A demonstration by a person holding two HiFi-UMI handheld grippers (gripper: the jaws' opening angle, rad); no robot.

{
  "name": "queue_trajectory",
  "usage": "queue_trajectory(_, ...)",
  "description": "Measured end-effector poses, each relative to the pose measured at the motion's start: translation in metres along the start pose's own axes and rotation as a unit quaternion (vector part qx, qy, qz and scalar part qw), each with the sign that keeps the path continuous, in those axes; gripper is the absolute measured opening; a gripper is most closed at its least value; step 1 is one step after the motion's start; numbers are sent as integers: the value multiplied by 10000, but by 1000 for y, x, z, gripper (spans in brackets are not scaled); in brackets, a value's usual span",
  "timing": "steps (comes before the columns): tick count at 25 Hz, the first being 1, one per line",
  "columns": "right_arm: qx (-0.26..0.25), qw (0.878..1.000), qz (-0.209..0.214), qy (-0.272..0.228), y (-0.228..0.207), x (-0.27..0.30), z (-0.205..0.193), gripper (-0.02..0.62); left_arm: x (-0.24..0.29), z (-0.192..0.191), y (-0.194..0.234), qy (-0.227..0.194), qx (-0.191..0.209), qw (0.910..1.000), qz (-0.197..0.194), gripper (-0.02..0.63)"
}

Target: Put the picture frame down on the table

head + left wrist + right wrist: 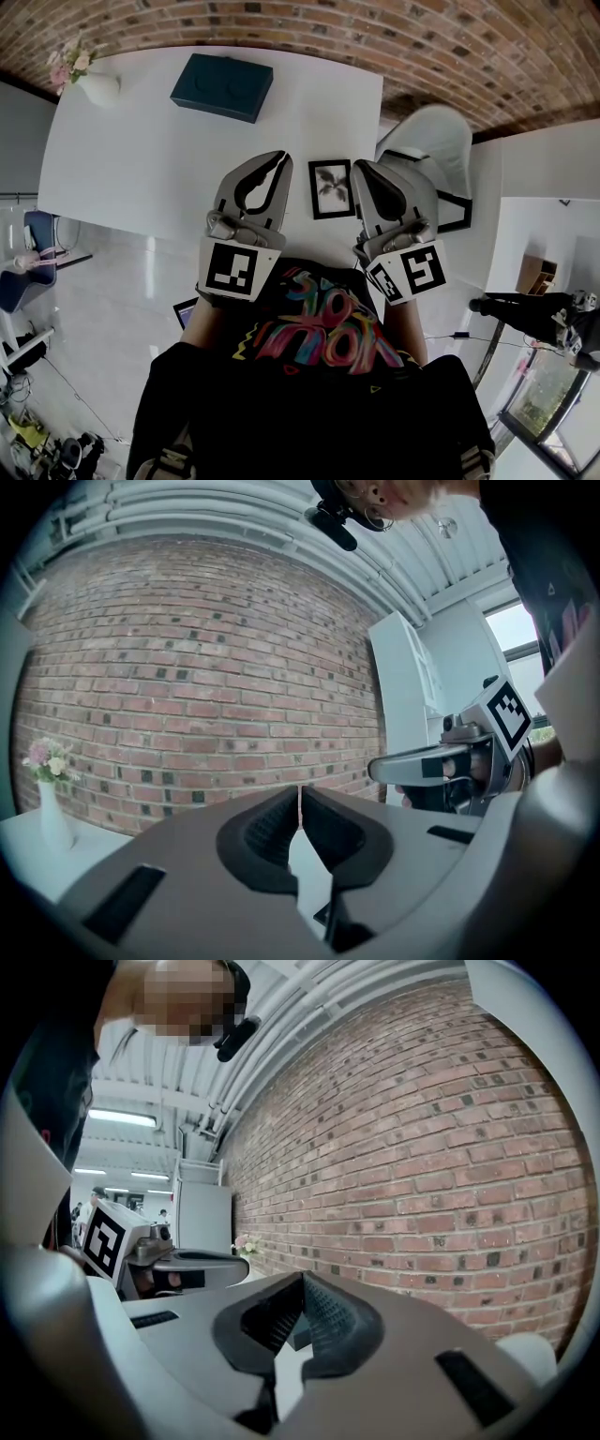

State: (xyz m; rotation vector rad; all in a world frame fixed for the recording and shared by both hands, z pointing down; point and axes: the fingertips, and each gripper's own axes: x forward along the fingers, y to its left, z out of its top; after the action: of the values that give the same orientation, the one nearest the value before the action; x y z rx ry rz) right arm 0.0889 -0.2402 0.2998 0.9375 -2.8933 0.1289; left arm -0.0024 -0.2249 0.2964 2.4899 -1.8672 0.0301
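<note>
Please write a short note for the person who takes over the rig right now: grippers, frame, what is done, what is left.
Left gripper: fingers shut, empty.
Right gripper: fingers shut, empty.
Frame: appears to lie face up on the table, between the two grippers, held by neither.
Done: the frame is down.
Left: nothing, it seems; just draw the grippers back.

Grey left tongs (284, 159), right tongs (360, 168), shirt (319, 345) perhaps lettered
</note>
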Motion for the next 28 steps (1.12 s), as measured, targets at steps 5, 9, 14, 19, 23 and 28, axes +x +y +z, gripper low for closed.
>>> queue_trajectory(5,22,10000,45,24,1,3,-1,20,1,-2,3,22,-6,10000,-2,31)
queue_trajectory(9,14,9999,58,86,0,3,-3,20,3,-4,3,46,-38,10000,-13,31)
queue_trajectory(14,43,9999,64,150,-1,6,-7,20,5,-6,4,70,-49,10000,-50,31)
queue_trajectory(19,85,9998,70,194,-3,7,-10,20,8,-8,2,83,-32,9999,-96,31)
queue_trajectory(23,106,9997,89,223,-2,8,-12,20,7,-8,4,82,-22,9999,-86,31)
queue_trajectory(28,165,9996,80,197,-3,8,-12,20,6,-7,5,87,-33,9999,-64,31)
